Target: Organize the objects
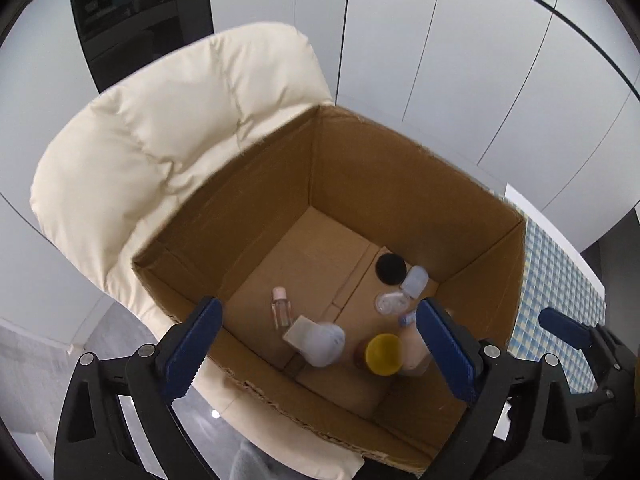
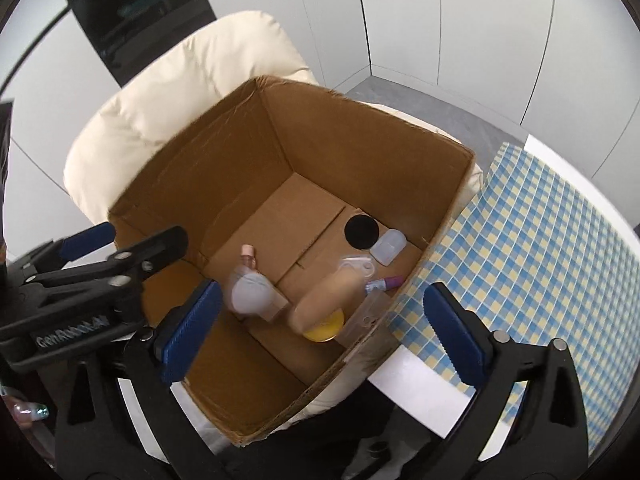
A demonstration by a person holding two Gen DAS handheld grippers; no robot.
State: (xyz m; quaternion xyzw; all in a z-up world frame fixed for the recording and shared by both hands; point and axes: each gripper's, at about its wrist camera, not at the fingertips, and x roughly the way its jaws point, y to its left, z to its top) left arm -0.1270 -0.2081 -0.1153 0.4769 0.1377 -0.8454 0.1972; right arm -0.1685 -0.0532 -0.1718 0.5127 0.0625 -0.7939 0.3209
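An open cardboard box (image 1: 400, 184) (image 2: 360, 140) stands on a cream padded chair (image 1: 160, 140). On its floor lie a black round lid (image 1: 391, 269) (image 2: 361, 232), a translucent cap (image 1: 415, 280), a small pink-capped bottle (image 1: 280, 307) (image 2: 249, 258), a white bottle with a grey cap (image 1: 320, 342) (image 2: 250, 294), a yellow-lidded jar (image 1: 384, 354) and a blurred beige tube (image 2: 328, 300). My left gripper (image 1: 319, 306) hovers open over the box's near left side. My right gripper (image 2: 323, 290) hovers open over its near right side. Nothing sits between either pair of pads.
A table with a blue and yellow checked cloth (image 2: 540, 260) (image 1: 560, 272) adjoins the box on the right. White wall panels and a dark screen (image 1: 140, 12) stand behind the chair. A hand with painted nails (image 2: 28, 412) shows at the lower left.
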